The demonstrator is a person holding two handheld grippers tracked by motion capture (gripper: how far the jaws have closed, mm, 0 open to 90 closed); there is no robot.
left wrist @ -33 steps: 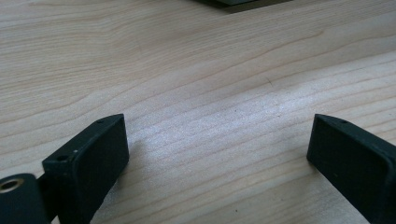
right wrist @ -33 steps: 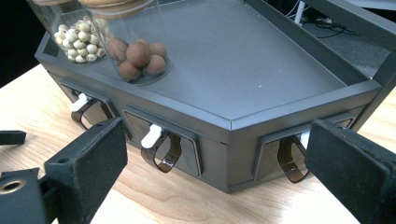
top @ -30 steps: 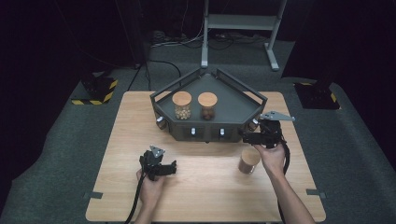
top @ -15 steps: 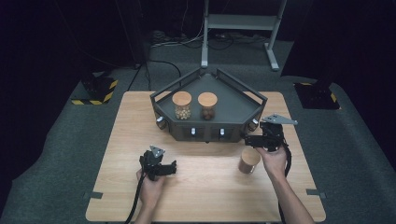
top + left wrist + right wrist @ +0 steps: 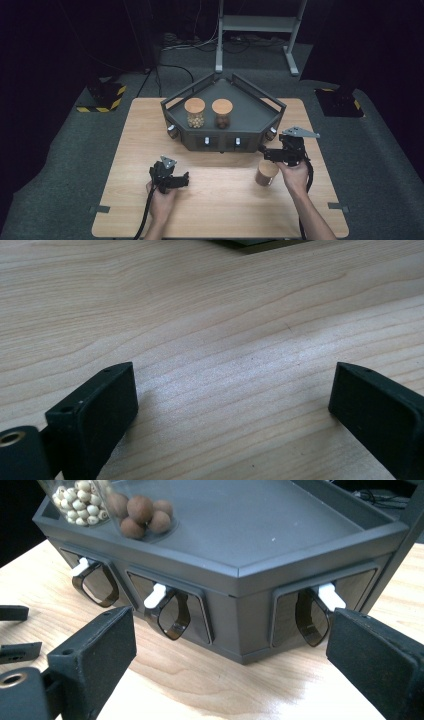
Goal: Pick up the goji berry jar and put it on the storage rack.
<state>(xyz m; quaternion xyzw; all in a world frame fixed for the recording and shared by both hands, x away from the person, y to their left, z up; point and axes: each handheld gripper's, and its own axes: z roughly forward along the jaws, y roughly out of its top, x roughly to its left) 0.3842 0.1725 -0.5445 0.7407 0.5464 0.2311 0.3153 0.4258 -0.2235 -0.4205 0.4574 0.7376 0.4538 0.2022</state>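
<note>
your right gripper (image 5: 265, 153) has drifted a little toward the tray (image 5: 260, 119), jaws wide and empty, leaving the jar (image 5: 266, 172) standing on the surface just in front of the tray's right corner. your left gripper (image 5: 184, 179) rests wide open, well left of it.

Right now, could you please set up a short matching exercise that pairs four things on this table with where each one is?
Things:
1. jar of pale beads
2. jar of brown balls
3. lone jar
4. left gripper

Places:
a. on the bare table, by the right gripper
b. on the grey tray, left spot
c. over bare wood, jaws open
d. on the grey tray, right spot

Pairs: 1-b, 2-d, 3-a, 4-c
</note>
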